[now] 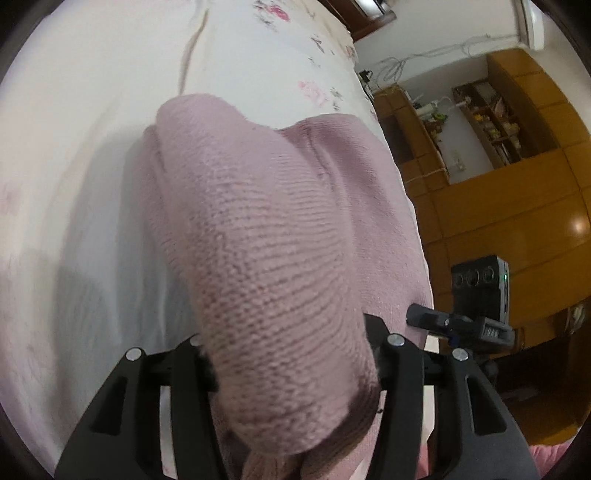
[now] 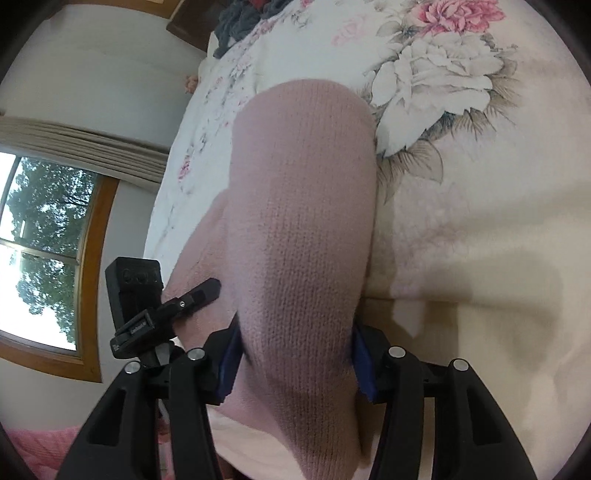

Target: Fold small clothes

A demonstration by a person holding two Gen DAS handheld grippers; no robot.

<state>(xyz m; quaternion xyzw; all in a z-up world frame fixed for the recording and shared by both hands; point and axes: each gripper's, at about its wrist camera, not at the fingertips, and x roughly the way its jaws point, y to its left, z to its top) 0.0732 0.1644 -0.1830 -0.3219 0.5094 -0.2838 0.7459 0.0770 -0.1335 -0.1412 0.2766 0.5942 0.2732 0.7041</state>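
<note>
A pink knitted garment [image 1: 280, 229] lies on a bed, with one part pulled up toward each camera. In the left wrist view my left gripper [image 1: 288, 362] has a thick roll of the knit between its black fingers [image 1: 201, 365]. In the right wrist view my right gripper [image 2: 295, 354] holds another fold of the pink knitted garment [image 2: 303, 221] between blue-padded fingers [image 2: 364, 365]. Each view shows the other gripper close alongside: the right one [image 1: 461, 325] and the left one [image 2: 173, 306]. Both pairs of fingertips are hidden by the cloth.
The bed carries a white sheet with pink flowers [image 2: 443, 74]. Dark clothes [image 2: 240, 22] are piled at its far end. Wooden cabinets and shelves [image 1: 498, 155] stand beyond the bed edge, a window [image 2: 44, 243] is on the other side, and a pink cloth [image 2: 33, 443] lies near me.
</note>
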